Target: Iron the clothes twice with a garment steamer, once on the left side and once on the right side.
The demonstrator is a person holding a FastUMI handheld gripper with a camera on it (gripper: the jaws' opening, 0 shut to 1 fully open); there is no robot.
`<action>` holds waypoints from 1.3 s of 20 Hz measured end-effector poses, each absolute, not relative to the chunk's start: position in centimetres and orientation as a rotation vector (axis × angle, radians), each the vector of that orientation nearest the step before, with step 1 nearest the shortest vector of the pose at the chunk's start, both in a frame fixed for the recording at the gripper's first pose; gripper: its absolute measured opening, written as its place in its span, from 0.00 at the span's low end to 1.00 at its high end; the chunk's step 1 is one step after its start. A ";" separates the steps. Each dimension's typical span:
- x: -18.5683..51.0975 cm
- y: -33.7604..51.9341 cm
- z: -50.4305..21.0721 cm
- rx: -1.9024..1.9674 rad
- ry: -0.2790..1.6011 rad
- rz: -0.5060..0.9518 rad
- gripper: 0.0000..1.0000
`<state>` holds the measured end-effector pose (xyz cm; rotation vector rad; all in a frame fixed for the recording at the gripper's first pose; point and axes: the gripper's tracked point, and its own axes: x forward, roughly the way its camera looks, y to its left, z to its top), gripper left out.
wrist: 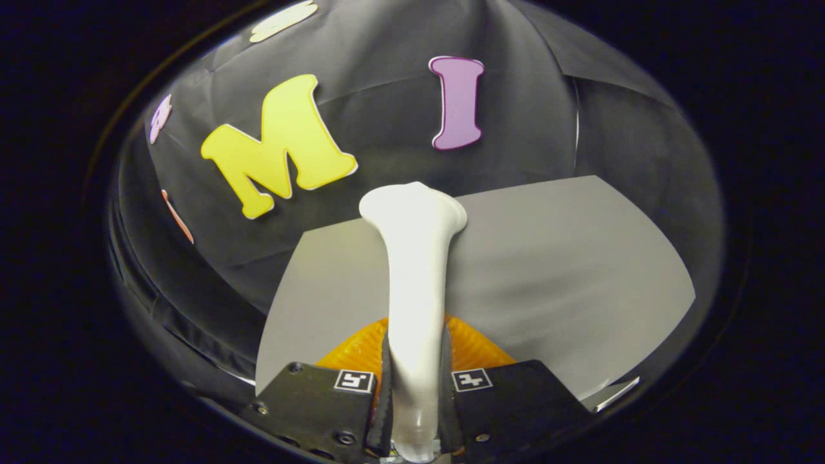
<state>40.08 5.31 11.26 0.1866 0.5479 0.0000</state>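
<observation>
One white steamer held in the gripper over a grey surface.

One broad grey surface [567,270] spreads ahead of the fingers and beyond them to the dark booth wall [387,109], which rises behind it. The white garment steamer [416,270] runs straight forward from between the fingers, its slim handle widening into a flared head that reaches the far edge of the grey surface. An orange ribbed object [474,348] shows just ahead of the fingers, under the handle; what it is cannot be told. The gripper [416,393] is clenched on the steamer's handle, with both fingers pressed against its sides.
</observation>
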 end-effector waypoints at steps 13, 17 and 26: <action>27.4 12.1 15.6 0.142 0.236 -0.057 0.30; 23.1 14.8 16.0 0.122 0.206 -0.043 0.30; 16.2 22.3 20.0 0.069 0.027 -0.041 0.30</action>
